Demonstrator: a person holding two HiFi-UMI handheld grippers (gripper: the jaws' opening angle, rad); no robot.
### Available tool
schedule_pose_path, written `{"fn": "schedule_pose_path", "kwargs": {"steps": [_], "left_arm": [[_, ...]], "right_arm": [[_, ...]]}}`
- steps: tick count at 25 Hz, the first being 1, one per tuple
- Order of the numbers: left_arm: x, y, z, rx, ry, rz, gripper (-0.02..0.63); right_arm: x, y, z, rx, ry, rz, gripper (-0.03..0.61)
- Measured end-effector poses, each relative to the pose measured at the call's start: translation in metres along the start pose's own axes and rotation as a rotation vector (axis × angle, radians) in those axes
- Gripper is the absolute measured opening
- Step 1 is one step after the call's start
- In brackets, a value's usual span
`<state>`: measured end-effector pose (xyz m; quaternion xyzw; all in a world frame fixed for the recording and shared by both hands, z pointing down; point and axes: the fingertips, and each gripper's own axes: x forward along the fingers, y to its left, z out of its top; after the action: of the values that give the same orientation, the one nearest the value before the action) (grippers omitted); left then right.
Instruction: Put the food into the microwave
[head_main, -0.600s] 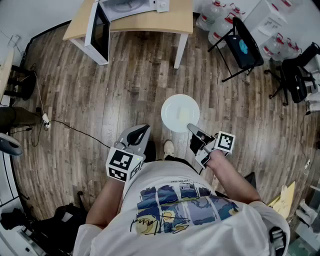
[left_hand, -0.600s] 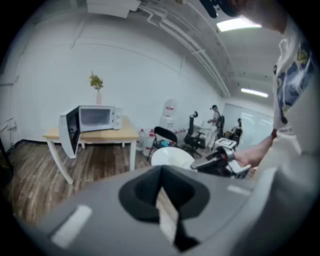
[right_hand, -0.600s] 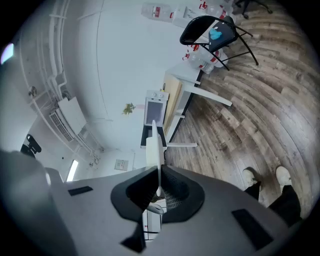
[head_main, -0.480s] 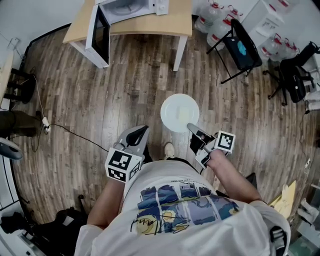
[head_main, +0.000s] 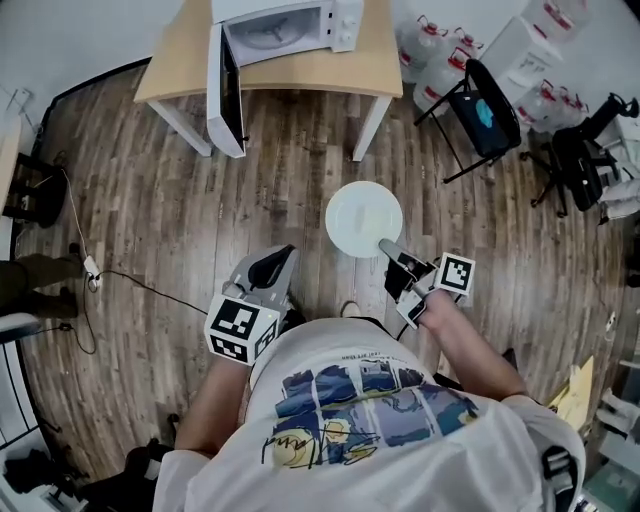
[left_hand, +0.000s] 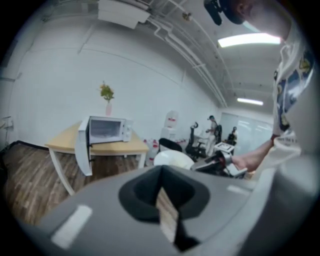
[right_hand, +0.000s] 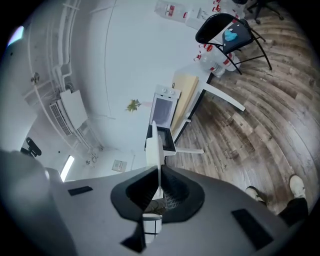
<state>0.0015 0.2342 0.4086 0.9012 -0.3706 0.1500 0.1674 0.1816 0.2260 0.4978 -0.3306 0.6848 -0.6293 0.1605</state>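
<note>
The head view crops the microwave (head_main: 290, 25); the plate (head_main: 364, 218)'s contents are unclear.

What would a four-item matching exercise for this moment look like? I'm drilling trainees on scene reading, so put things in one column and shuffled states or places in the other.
Things:
1. microwave door
2. white plate
3. left gripper
4. black chair

States or places:
A. held at its rim by the right gripper
B. empty, jaws together
C. standing right of the table in the head view
D. swung open

Pairs: 1-D; 2-A; 3-B; 4-C
</note>
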Motion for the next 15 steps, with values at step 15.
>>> {"fn": "schedule_pose_path", "kwargs": {"steps": [15], "left_arm": [[-0.059,0.134,0.023,0.015,-0.052,-0.046,0.008]], "right_arm": [[0.118,0.039,0.013,0.052,-0.166,-0.012,0.015]]}}
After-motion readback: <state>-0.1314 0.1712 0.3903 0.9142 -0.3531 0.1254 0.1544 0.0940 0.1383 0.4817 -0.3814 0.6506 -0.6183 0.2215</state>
